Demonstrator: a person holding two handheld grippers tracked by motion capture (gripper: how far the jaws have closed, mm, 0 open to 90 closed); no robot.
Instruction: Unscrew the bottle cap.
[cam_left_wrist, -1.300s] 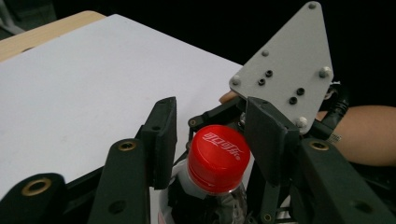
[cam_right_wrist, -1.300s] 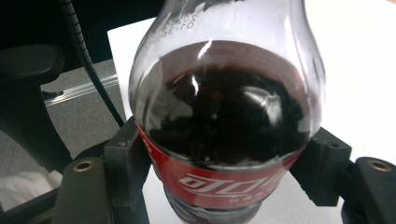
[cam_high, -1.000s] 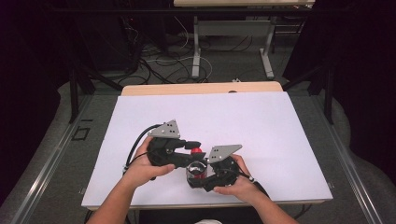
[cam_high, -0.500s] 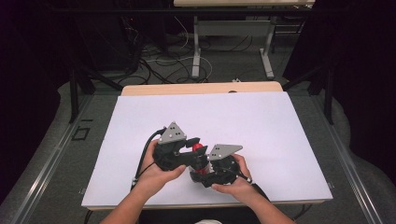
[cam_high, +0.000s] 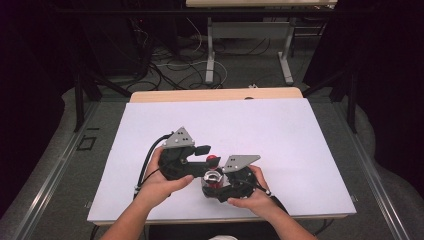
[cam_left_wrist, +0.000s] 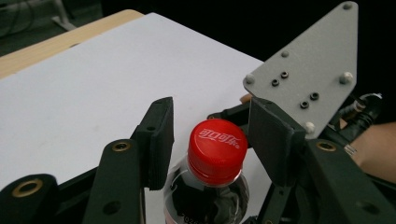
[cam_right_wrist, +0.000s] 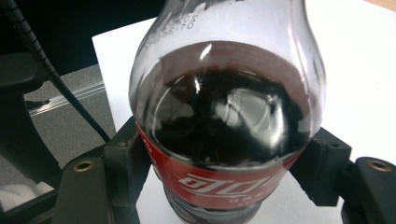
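I hold one cola bottle (cam_right_wrist: 224, 121) upright near the front edge of the white table (cam_high: 280, 125), between my two hands. In the high view the bottle is mostly hidden behind my grippers, with little more than its red cap (cam_high: 212, 159) and a glint of its clear shoulder showing. My right hand-held gripper (cam_right_wrist: 224, 186) is clamped on the bottle's body at the red label band, one black jaw pressing each side; the bottle's base is cut off by the bottom of the right gripper view and its neck by the top. My left hand-held gripper (cam_left_wrist: 210, 135) straddles the single red cap (cam_left_wrist: 217, 149); its jaws have just been opening, and now stand slightly apart from the cap, with a narrow gap on either side. White Chinese characters (the Coca-Cola script) run across the cap top, and larger white characters on the label are half cut off. Small printed digits on the clear shoulder are too blurred to read. One grey three-cornered plate (cam_left_wrist: 308, 74) tops each gripper, two in all. Dark liquid fills the bottle to its shoulder
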